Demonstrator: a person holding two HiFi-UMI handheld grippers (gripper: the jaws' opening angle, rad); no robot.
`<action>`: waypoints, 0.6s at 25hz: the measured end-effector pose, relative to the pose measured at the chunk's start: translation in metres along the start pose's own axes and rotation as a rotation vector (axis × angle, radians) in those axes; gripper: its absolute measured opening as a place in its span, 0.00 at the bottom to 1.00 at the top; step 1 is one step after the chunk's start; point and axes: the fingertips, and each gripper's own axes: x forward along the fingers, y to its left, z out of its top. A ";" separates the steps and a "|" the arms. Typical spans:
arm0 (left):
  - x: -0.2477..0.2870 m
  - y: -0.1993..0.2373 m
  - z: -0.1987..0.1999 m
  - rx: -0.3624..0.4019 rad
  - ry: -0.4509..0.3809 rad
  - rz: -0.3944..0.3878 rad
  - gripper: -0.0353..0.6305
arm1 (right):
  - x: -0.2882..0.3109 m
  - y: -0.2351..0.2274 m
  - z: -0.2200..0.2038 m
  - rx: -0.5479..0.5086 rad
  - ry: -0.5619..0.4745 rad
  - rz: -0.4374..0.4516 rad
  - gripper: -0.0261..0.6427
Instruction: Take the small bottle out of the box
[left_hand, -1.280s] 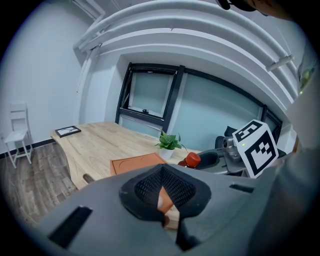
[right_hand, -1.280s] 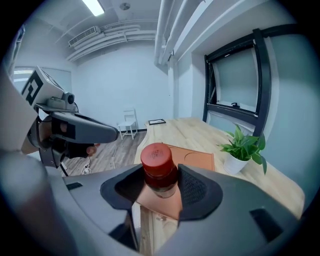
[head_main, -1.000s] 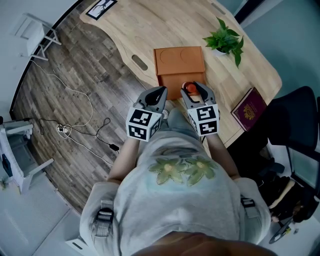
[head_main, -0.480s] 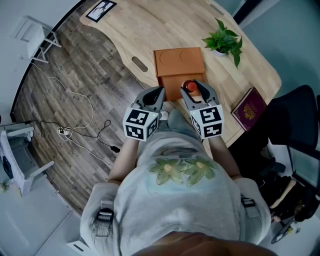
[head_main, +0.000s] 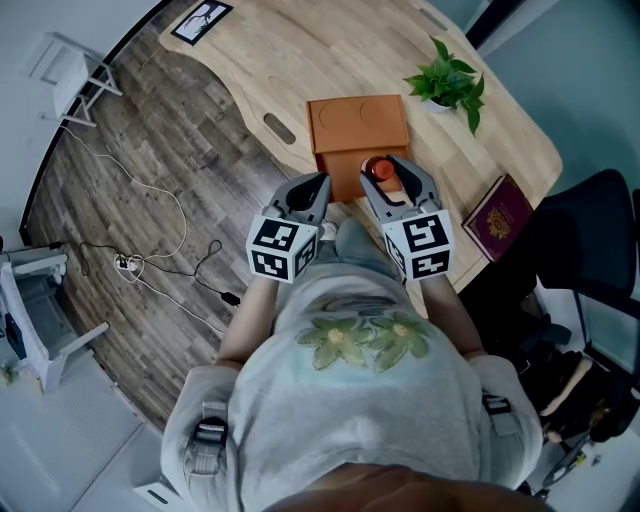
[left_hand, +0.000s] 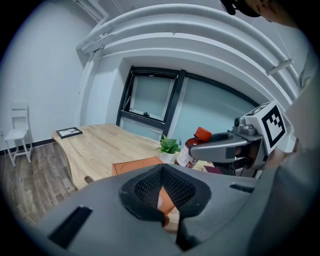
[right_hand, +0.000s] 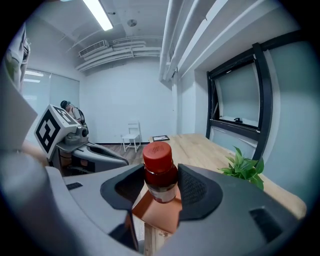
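Right gripper view: right claw (right_hand: 161, 176) clamped on bottle (right_hand: 158, 152) just under its red cap, a jaw pressing each side. Bottle upright, long axis vertical, over near end of orange box (head_main: 358, 125) at worktop (head_main: 300, 60) edge. Whether its base clears the box: cannot tell. Left claw (head_main: 313, 190) together, empty, just left of box. Judgement: next move is a straight lift along bottle's axis, right side only.
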 end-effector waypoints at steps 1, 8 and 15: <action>0.000 0.000 0.000 0.000 -0.001 0.000 0.06 | 0.000 0.000 0.000 -0.003 0.001 0.000 0.34; -0.001 -0.001 0.000 -0.003 -0.003 -0.003 0.06 | -0.001 0.003 0.002 -0.015 -0.003 0.006 0.34; -0.002 -0.001 -0.002 -0.005 -0.001 -0.004 0.06 | -0.001 0.006 0.002 -0.014 -0.004 0.010 0.34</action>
